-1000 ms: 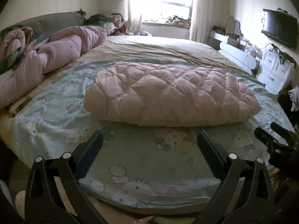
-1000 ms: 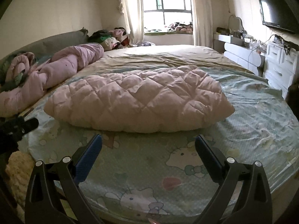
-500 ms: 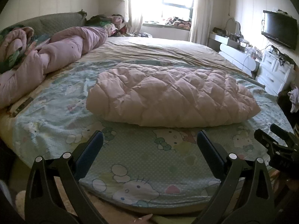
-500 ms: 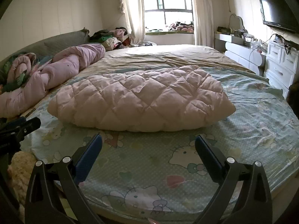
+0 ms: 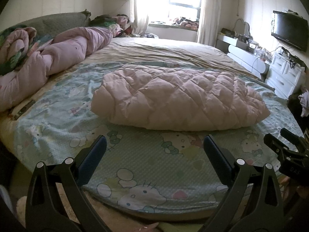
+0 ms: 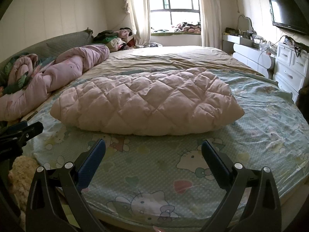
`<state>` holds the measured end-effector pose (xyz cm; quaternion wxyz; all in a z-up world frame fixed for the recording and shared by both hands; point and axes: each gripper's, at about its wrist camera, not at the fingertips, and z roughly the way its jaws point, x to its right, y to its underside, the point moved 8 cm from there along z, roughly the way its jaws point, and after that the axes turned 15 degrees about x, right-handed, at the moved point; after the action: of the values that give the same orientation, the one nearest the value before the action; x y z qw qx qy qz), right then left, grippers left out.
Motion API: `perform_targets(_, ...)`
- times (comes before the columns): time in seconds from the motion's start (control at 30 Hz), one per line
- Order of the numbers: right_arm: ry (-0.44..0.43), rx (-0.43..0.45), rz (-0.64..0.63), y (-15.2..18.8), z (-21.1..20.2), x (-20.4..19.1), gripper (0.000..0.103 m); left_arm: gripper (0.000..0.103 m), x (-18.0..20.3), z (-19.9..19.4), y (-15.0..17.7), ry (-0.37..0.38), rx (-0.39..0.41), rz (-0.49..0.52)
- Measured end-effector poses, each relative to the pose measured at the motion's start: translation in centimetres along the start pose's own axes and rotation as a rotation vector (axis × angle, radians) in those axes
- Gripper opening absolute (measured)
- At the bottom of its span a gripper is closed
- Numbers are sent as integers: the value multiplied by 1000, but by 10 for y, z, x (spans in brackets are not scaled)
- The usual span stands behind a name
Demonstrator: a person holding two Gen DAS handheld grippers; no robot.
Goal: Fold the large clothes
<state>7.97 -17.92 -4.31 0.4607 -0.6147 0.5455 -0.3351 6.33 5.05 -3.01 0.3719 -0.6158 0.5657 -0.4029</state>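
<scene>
Pink quilted coat [image 5: 179, 98], folded into a puffy oblong bundle, lying across the middle of the round bed [image 5: 154, 210] on a pale blue cartoon-cat sheet [image 5: 146, 166], long side turned toward both cameras, diamond stitching creased on top

Left tongs [image 5: 154, 145] spread wide, holding nothing, hovering over the near edge of the bed, short of the bundle and not touching it; blue-faced fingers [image 5: 94, 154] angled out to either side of the view

Right tongs [image 6: 153, 147] likewise spread wide and empty, above the near part of the sheet, apart from the coat; blue-faced finger [image 6: 92, 158] at left, its partner at right. Coat [image 6: 146, 104] in this view slightly left of centre, its right end pointed and fuller

Each tool visible from the other's camera: the right one as a black shape at the right edge of the left wrist view, the left one as a black clamp at the left edge of the right wrist view, both near the bed's rim

Rolled pink duvet [image 5: 58, 54] along the left side of the bed, well apart from the coat, against a grey headboard [image 5: 58, 19]. Beige sheet [image 6: 173, 60] over the far half of the mattress. Heap of clothes [image 6: 115, 38] near the curtained window [image 6: 173, 15]. White drawers [image 6: 289, 67] and a wall-mounted television [image 6: 287, 13] at right. Plush toy [image 6: 21, 172] low at left beside the bed, partly hidden
</scene>
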Motion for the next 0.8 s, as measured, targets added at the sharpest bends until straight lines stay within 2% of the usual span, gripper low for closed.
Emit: perform_targets(0.8,-4,-6,-6,3,-3,-8,99,94,-6,-5,2,-4,0,-6)
